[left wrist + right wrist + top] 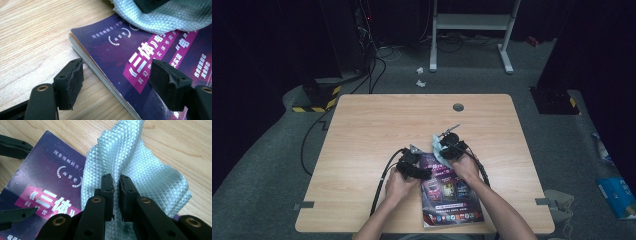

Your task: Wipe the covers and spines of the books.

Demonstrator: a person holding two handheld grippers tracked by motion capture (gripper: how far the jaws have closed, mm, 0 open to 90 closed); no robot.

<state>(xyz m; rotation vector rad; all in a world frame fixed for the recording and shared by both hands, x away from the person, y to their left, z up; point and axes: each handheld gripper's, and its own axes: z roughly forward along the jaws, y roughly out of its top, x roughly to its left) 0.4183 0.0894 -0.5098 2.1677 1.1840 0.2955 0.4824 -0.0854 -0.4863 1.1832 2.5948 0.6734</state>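
The right tool (115, 192) pinches the pale cloth (140, 170) on the book (140, 65); the left tool (117, 80) is released, apparently astride the book's edge.

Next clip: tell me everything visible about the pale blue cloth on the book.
The cloth is pale blue-grey with a quilted diamond weave and a slight sheen, like microfibre. It is bunched and creased, not flat. The right tool is shut on a raised fold of it. Its lower part drapes over the far corner of the purple book cover, near the laurel emblem, and the rest lies on the wooden table. The left tool, jaws open at the book's edge, does not touch it.
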